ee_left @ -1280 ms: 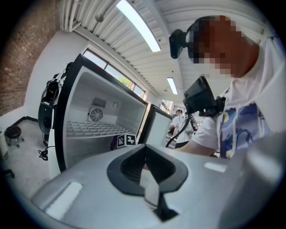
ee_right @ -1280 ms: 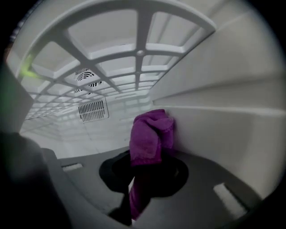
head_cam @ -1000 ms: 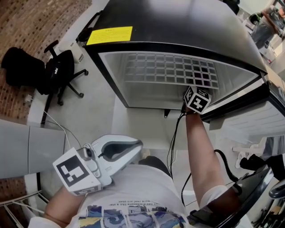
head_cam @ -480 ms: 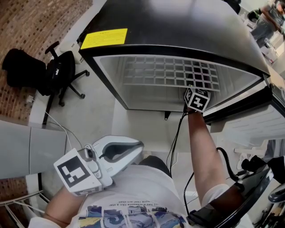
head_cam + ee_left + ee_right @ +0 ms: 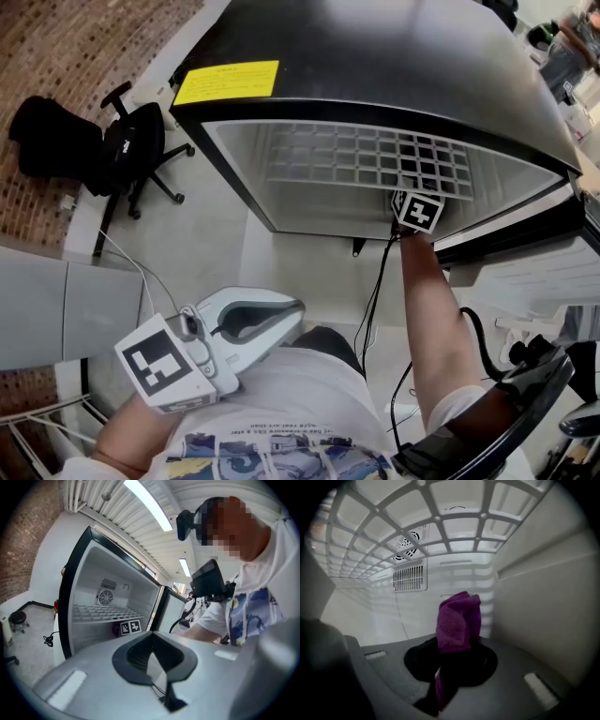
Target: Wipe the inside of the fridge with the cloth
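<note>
**A:** Right gripper [image 5: 451,665], what's it doing?

**B:** Jaws are clamping the purple cloth [image 5: 458,620]. A wad is standing up out of them and a tail is hanging below. The whole thing is reaching inside the fridge [image 5: 375,56].

**A:** Cloth making contact?

**B:** Not that I'm seeing. It's pointing at the rear wall [image 5: 440,592] with a gap between.

**A:** Left gripper [image 5: 152,660]?

**B:** Jaws are meeting on nothing. It's idling by the person's chest, well outside the fridge.

**A:** Progress?

**B:** Judging loosely: the door's open and the cloth's in, but no streaks are showing, so I'm not crediting any surface as done. Walls, floor and shelf are all pending.

**A:** Room to move?

**B:** The wire shelf [image 5: 417,531] is capping things close at 12 o'clock. The side wall [image 5: 543,606] is crowding in at 3 o'clock, with a ridge along it. The vent grille [image 5: 409,578] is sitting at 10 o'clock. Open space is running toward 9 o'clock, so I'm expecting the easiest sweep that way.
</note>
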The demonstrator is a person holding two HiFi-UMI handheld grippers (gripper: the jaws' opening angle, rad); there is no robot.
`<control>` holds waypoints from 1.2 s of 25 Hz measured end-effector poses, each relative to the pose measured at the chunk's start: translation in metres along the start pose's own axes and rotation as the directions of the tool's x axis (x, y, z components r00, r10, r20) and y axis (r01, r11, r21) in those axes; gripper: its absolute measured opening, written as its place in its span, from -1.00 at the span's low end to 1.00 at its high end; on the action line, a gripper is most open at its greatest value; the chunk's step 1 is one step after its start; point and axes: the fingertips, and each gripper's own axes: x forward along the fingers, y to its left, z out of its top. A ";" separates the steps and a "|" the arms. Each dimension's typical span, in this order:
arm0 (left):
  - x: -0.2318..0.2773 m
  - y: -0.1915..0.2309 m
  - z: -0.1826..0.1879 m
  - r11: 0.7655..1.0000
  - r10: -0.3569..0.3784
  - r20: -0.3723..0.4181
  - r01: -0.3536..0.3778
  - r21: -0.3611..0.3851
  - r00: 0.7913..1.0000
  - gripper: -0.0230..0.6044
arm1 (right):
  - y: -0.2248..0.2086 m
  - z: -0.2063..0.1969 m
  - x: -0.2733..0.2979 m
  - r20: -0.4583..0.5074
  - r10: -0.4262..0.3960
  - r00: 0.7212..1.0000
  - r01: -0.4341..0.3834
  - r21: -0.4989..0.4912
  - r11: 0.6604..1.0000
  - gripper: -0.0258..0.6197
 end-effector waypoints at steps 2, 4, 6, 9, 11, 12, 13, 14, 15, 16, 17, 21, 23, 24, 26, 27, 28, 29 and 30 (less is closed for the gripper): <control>0.000 0.002 -0.001 1.000 0.004 -0.002 -0.004 0.004 1.000 -0.90 | 0.003 0.001 0.002 0.005 0.011 1.000 -0.011 -0.003 1.000 -0.76; 0.002 0.001 0.002 1.000 0.002 0.006 -0.002 -0.013 1.000 -0.90 | 0.008 0.003 0.004 0.009 0.025 1.000 -0.025 -0.003 1.000 -0.76; 0.005 -0.002 0.007 0.999 -0.005 0.018 0.006 -0.041 1.000 -0.90 | 0.014 0.003 0.006 0.010 0.040 0.999 -0.040 -0.006 0.999 -0.76; 0.003 -0.001 0.008 0.999 -0.003 0.025 0.004 -0.054 1.000 -0.90 | 0.023 0.004 0.007 0.011 0.057 0.998 -0.057 -0.013 0.998 -0.76; 0.000 0.001 0.009 0.998 0.004 0.032 -0.002 -0.055 0.999 -0.90 | 0.031 0.006 0.007 0.012 0.067 0.998 -0.067 -0.018 0.998 -0.76; -0.002 0.002 0.010 0.999 0.006 0.044 -0.004 -0.048 0.999 -0.90 | 0.034 0.007 0.008 0.013 0.072 0.997 -0.072 -0.020 0.997 -0.76; -0.005 0.003 0.011 0.999 0.008 0.061 -0.006 -0.034 0.998 -0.90 | 0.038 0.007 0.008 0.013 0.077 0.997 -0.077 -0.021 0.997 -0.76; -0.008 0.005 0.011 1.000 0.010 0.070 -0.009 -0.022 0.998 -0.90 | 0.043 0.008 0.009 0.013 0.083 0.996 -0.083 -0.021 0.996 -0.76; -0.010 0.006 0.008 1.000 0.016 0.058 -0.014 -0.025 0.998 -0.90 | 0.047 0.008 0.009 0.014 0.090 0.996 -0.089 -0.021 0.996 -0.76; -0.012 0.006 0.006 0.999 0.020 0.042 -0.018 -0.037 0.999 -0.90 | 0.052 0.008 0.010 0.014 0.097 0.995 -0.096 -0.021 0.995 -0.76; -0.013 0.006 0.006 0.999 0.022 0.036 -0.020 -0.046 0.999 -0.90 | 0.056 0.008 0.010 0.014 0.103 0.995 -0.103 -0.022 0.994 -0.76; -0.017 0.006 0.006 0.998 0.029 0.029 -0.027 -0.063 0.999 -0.90 | 0.076 0.009 0.012 0.015 0.137 0.991 -0.136 -0.037 0.990 -0.76; -0.023 0.010 0.001 0.998 0.039 0.018 -0.038 -0.045 0.999 -0.90 | 0.088 0.009 0.013 0.015 0.160 0.987 -0.159 -0.047 0.986 -0.76; -0.026 0.014 -0.002 0.998 0.047 0.012 -0.046 -0.030 0.999 -0.90 | 0.095 0.008 0.014 0.014 0.172 0.985 -0.171 -0.054 0.984 -0.76; -0.029 0.016 -0.001 0.998 0.056 0.021 -0.055 -0.033 0.998 -0.90 | 0.108 0.008 0.015 0.014 0.194 0.981 -0.193 -0.067 0.979 -0.76; -0.030 0.015 0.002 0.997 0.055 0.028 -0.054 -0.049 0.998 -0.90 | 0.115 0.008 0.015 0.014 0.207 0.978 -0.205 -0.070 0.976 -0.76; -0.030 0.015 0.004 0.997 0.055 0.032 -0.053 -0.062 0.998 -0.90 | 0.123 0.009 0.016 0.013 0.220 0.975 -0.219 -0.073 0.973 -0.76; -0.032 0.015 0.005 0.996 0.056 0.034 -0.054 -0.065 0.998 -0.90 | 0.130 0.009 0.016 0.011 0.233 0.972 -0.232 -0.077 0.970 -0.76; -0.034 0.016 0.005 0.997 0.059 0.036 -0.056 -0.061 0.998 -0.90 | 0.137 0.008 0.017 0.007 0.245 0.969 -0.244 -0.082 0.966 -0.76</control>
